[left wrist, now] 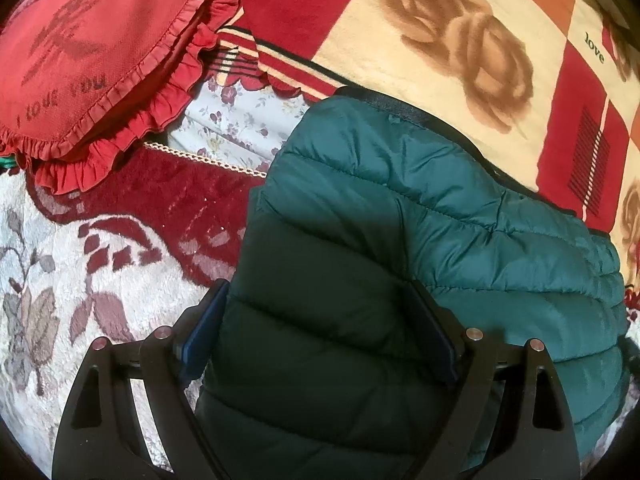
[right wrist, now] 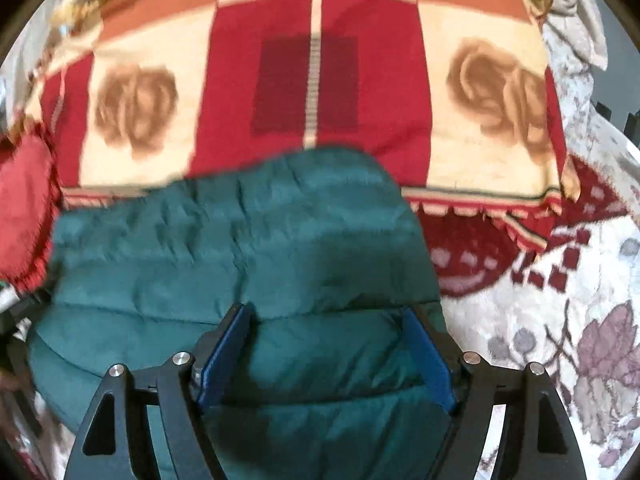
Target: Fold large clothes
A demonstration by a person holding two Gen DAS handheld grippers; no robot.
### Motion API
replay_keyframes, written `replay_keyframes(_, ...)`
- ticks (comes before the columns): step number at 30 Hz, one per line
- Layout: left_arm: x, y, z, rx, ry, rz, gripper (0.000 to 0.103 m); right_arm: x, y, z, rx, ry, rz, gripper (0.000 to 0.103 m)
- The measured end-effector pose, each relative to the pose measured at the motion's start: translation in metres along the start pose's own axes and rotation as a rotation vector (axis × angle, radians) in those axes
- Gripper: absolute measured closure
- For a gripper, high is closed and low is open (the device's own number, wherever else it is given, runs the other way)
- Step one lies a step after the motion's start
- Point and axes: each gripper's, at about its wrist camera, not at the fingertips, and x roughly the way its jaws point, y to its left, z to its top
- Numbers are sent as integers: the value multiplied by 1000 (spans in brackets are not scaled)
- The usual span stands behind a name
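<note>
Left gripper: blue pads spread wide, straddling a shadowed fold of teal quilted puffer jacket; whether pinching the padding or merely framing it, impossible to tell. Right gripper: likewise held apart around a puffed band of the same jacket, grip equally unclear; view smeared by motion blur.

Jacket lying bunched on the bed, partly over the red-and-cream rose blanket, partly over the plush maroon-and-white floral blanket. Black trim visible along the far edge. Red heart-shaped ruffled cushion just beside the jacket's left side, near but apart.

Risks, as judged: slick shell and springy fill likely to slip from such wide jaws, letting a half-made fold spring open. Uneven lift between the two sides likely to skew the fold. Dragging leftward likely to snag the cushion's ruffle or rumple the blanket beneath.
</note>
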Motion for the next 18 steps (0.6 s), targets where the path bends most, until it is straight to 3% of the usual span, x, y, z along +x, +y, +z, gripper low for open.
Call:
replay_keyframes(3, -1, 4, 0, -21, 19, -22, 15, 11, -4, -2, 44, 31, 6, 22)
replay_keyframes(8, -26, 33, -6, -136, 72, -133, 16, -25, -10, -2, 76, -4, 63, 22)
replay_keyframes(11, -46, 45, -19, -144, 73, -161, 16, -59, -18, -20, 122, -36, 136, 15)
replay_keyframes(13, -58, 53, -32, -150, 85, -189, 16, -74, -20, -36, 144, -36, 176, 3)
replay_keyframes(18, -76, 72, -63, -238, 114, -262, 16, -82, -31, -75, 253, 39, 273, 3)
